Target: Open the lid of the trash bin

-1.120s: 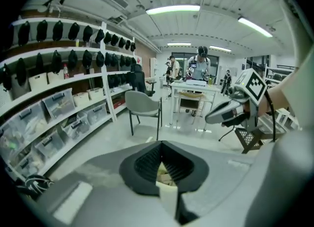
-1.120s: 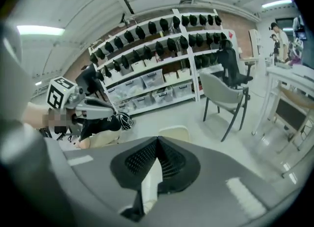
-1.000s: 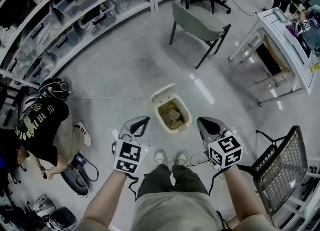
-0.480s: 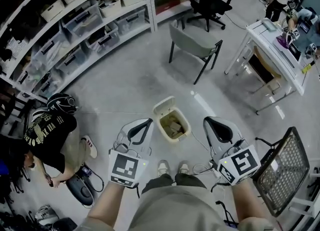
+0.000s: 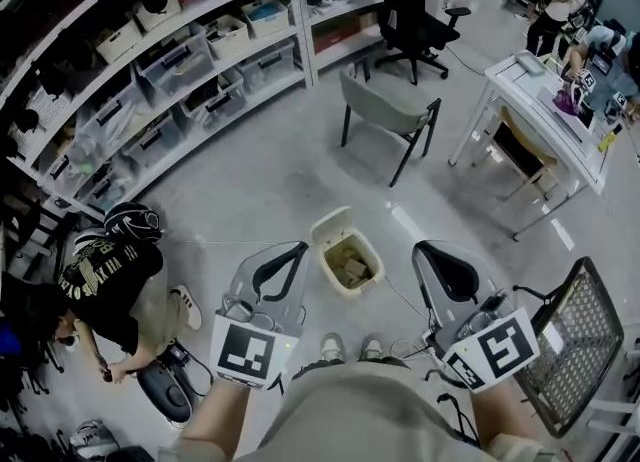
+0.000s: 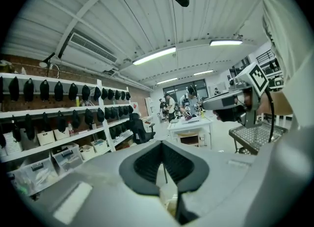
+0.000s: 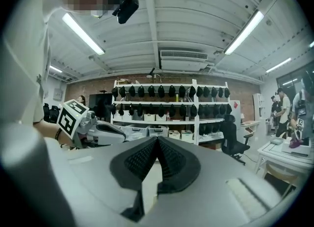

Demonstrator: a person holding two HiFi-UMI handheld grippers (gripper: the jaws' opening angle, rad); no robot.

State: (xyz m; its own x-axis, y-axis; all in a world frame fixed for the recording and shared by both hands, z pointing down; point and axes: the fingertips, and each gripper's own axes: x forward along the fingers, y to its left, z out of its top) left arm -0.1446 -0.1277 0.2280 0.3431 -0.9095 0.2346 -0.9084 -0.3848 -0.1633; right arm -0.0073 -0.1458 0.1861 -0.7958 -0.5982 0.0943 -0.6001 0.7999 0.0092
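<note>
A small cream trash bin (image 5: 352, 288) stands on the floor just ahead of the person's shoes. Its lid (image 5: 333, 221) is swung up at the far side, and cardboard scraps (image 5: 351, 268) show inside. My left gripper (image 5: 295, 249) hangs left of the bin and well above the floor, jaws shut on nothing. To the bin's right, my right gripper (image 5: 424, 248) is held at the same height, also shut and empty. The left gripper view (image 6: 162, 146) and the right gripper view (image 7: 157, 140) look out level across the room; neither shows the bin.
A grey chair (image 5: 388, 109) stands beyond the bin, a black office chair (image 5: 418, 12) farther back. Shelves with storage boxes (image 5: 180, 62) line the left. A person crouches at the left (image 5: 100, 275). A white desk (image 5: 545, 100) and a wire mesh chair (image 5: 572, 335) stand at the right.
Both grippers have risen toward the head camera and look larger. The view has tipped up, showing more of the shelves. The bin stays where it was with its lid up.
</note>
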